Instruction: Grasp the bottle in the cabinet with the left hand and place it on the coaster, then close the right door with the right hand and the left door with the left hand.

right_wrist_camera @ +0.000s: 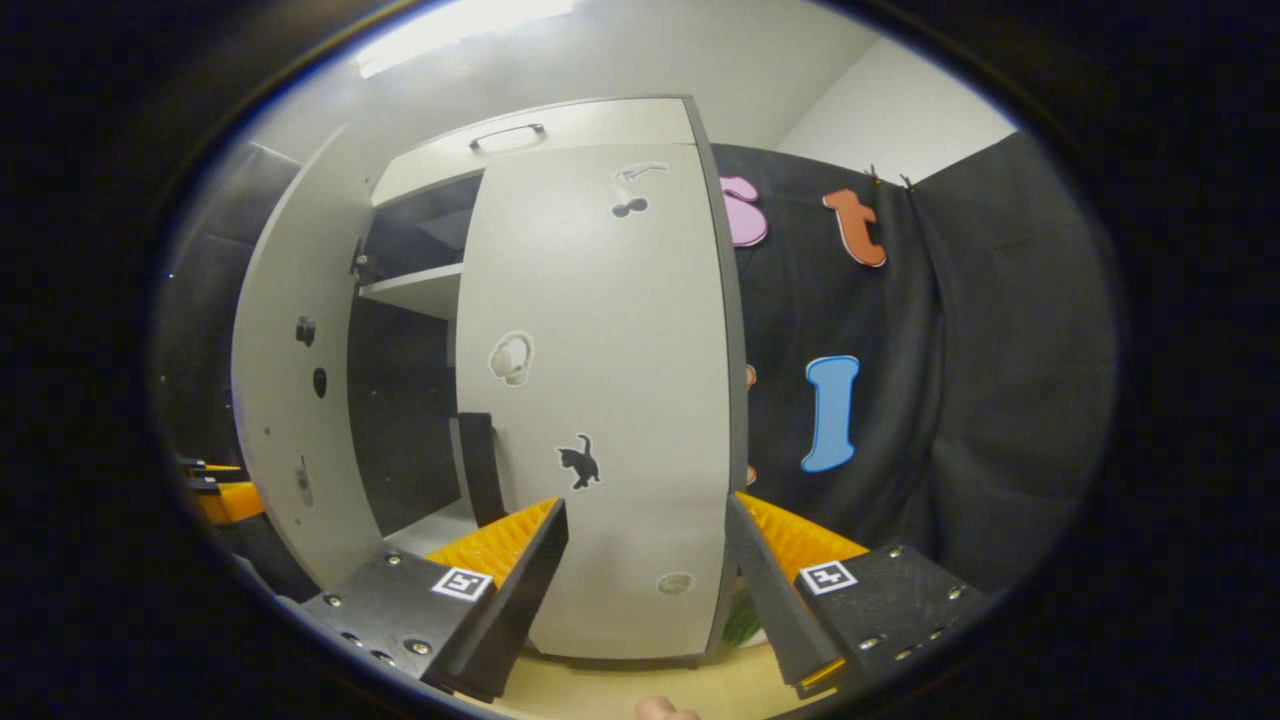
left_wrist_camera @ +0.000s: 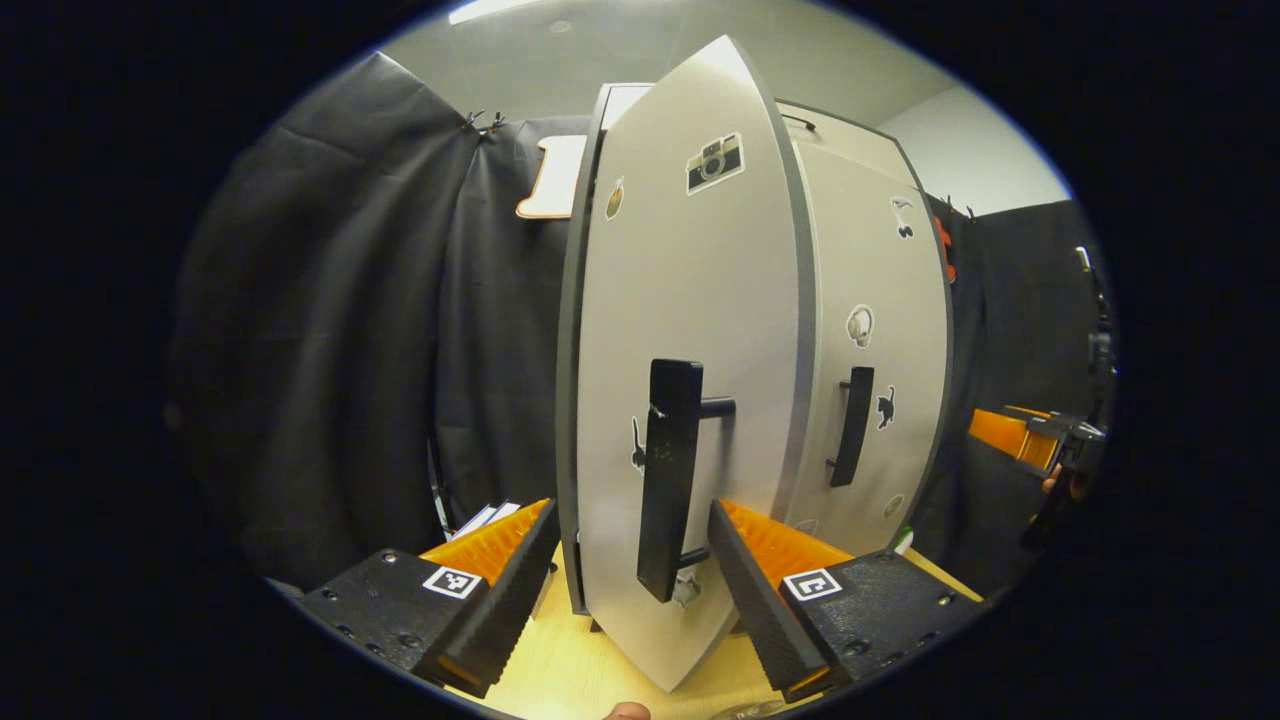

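Observation:
The grey cabinet's left door (left_wrist_camera: pixel 690 300) stands partly open, its edge turned toward me. Its black handle (left_wrist_camera: pixel 668 470) sits between the fingers of my left gripper (left_wrist_camera: pixel 630 515), which is open and straddles the door's lower edge without pressing on it. The right door (right_wrist_camera: pixel 600 350) lies flush against the cabinet front. My right gripper (right_wrist_camera: pixel 645 505) hangs open just in front of that door's lower half. A small green thing (right_wrist_camera: pixel 740 620) peeks out beside the cabinet's lower right corner; I cannot tell what it is.
Through the gap between the doors I see a white shelf (right_wrist_camera: pixel 415 290) and a dark interior. The cabinet stands on a pale wooden table (left_wrist_camera: pixel 570 660). Black cloth walls close in on both sides. The other gripper (left_wrist_camera: pixel 1040 440) shows far right in the left gripper view.

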